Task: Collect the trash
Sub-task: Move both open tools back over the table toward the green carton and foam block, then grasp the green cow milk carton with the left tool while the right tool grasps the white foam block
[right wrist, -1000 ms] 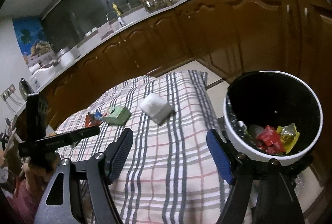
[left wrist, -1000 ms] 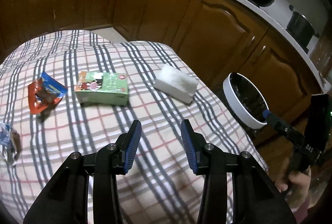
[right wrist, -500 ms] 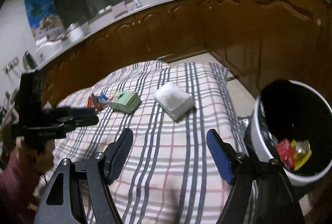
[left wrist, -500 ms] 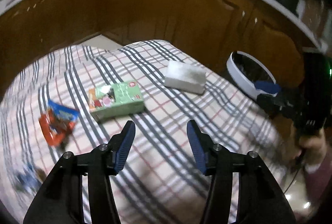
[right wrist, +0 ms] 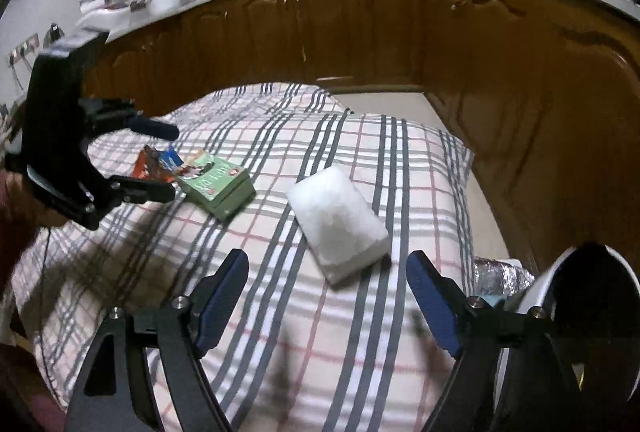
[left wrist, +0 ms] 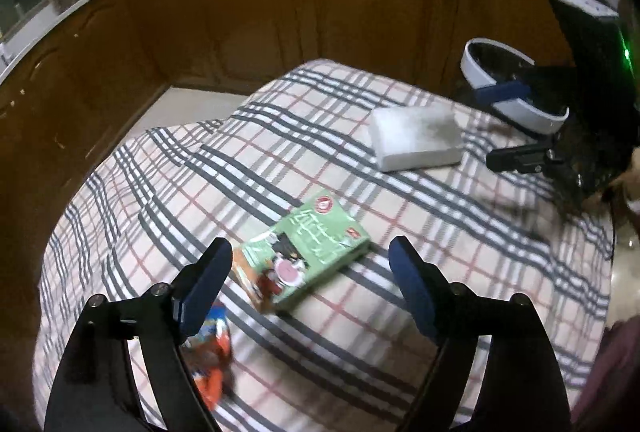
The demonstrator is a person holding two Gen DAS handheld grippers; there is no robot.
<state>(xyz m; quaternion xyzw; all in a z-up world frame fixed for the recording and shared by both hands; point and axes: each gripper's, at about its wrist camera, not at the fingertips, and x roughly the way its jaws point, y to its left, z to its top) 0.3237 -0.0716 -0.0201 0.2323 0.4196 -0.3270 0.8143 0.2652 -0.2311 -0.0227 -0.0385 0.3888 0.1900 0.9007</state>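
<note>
Left gripper (left wrist: 310, 288): jaws wide, just been opening, holding nothing. Green carton (left wrist: 306, 262) lies flat on the plaid cloth (left wrist: 400, 312) between and just ahead of them; an orange wrapper (left wrist: 212, 356) sits behind its left finger.

Right gripper (right wrist: 328, 296): jaws wide, just been opening, empty. White packet (right wrist: 338, 218) lies ahead between them. Bin (right wrist: 548, 284) at far right.

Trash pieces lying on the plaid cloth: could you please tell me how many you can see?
3: a green cardboard box mid-cloth, a white foam block nearer the white-rimmed bin, and an orange-blue snack wrapper behind the left gripper. Others may be hidden.
</note>
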